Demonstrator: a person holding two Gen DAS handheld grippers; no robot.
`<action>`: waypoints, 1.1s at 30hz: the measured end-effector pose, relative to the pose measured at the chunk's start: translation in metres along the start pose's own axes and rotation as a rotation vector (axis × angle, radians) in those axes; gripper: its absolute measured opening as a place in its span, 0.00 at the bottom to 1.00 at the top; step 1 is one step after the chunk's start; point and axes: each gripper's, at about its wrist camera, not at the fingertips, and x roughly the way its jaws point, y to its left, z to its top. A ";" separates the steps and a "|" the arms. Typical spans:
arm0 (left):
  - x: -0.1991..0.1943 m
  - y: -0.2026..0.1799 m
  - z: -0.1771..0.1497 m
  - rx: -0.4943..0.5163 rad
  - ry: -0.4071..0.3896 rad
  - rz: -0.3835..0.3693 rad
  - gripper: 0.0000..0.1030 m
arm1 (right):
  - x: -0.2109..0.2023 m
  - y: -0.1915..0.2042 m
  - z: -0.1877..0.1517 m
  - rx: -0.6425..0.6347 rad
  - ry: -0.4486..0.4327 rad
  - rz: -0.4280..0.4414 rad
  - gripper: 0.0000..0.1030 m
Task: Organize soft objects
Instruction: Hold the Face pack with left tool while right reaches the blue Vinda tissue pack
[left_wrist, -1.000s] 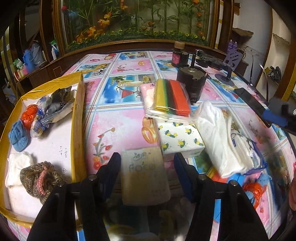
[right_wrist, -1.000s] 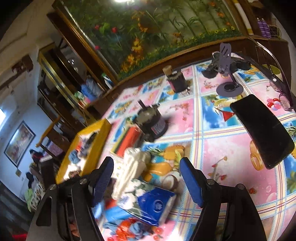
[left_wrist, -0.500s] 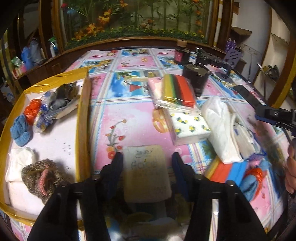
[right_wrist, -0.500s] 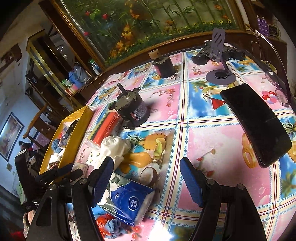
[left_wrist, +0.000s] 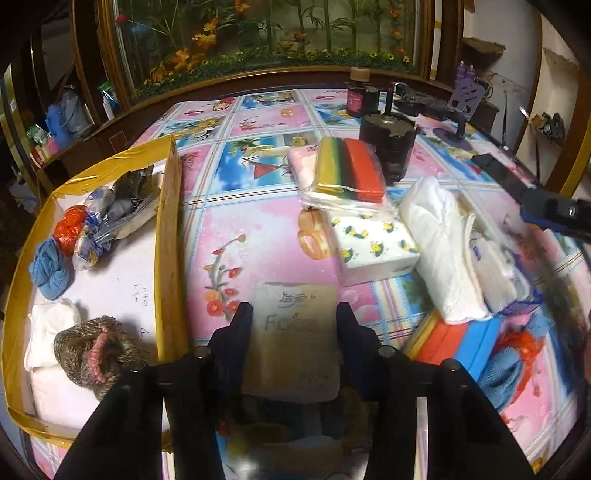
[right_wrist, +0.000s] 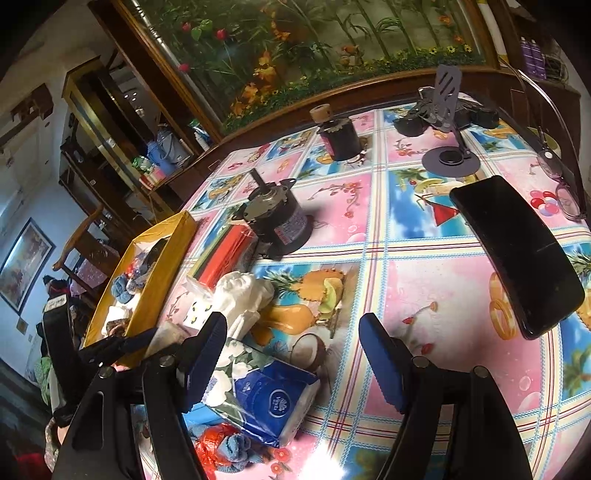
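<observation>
A broad table under a glossy pink-and-blue picture-patterned oilcloth (left_wrist: 258, 236) carries the whole scene. At its left edge sits a shallow yellow-rimmed cardboard tray (left_wrist: 168, 236), already holding a blue knitted piece, an orange mesh ball, a white cloth and a brown woollen bundle.

Since a second ago the view from the left claw has drawn back slightly, and the tray now fills more of its left side. The small beige tissue packet with grey lettering (left_wrist: 295, 332) has kept its place between the fingers throughout. That suggests the packet is being picked up for the tray, though it is not there yet.

The left claw (left_wrist: 293, 332) is closing, its two black fingers (left_wrist: 240, 332) squeezing the packet's sides, just right of the tray wall.

The right claw (right_wrist: 293, 354) stands wide apart and holds nothing. It hovers well right of the tray, above a blue-and-white tissue pack (right_wrist: 266, 398) and a white cloth roll (right_wrist: 240, 295).
</observation>
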 end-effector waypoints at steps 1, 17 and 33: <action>-0.002 -0.001 0.002 0.000 -0.007 -0.002 0.43 | 0.000 0.004 -0.001 -0.018 0.001 0.008 0.76; -0.006 -0.002 0.008 -0.036 -0.043 -0.072 0.43 | 0.005 0.042 -0.014 -0.292 0.053 0.060 0.80; 0.003 0.001 0.011 -0.110 -0.094 -0.135 0.43 | 0.027 0.041 -0.027 -0.373 0.141 0.013 0.59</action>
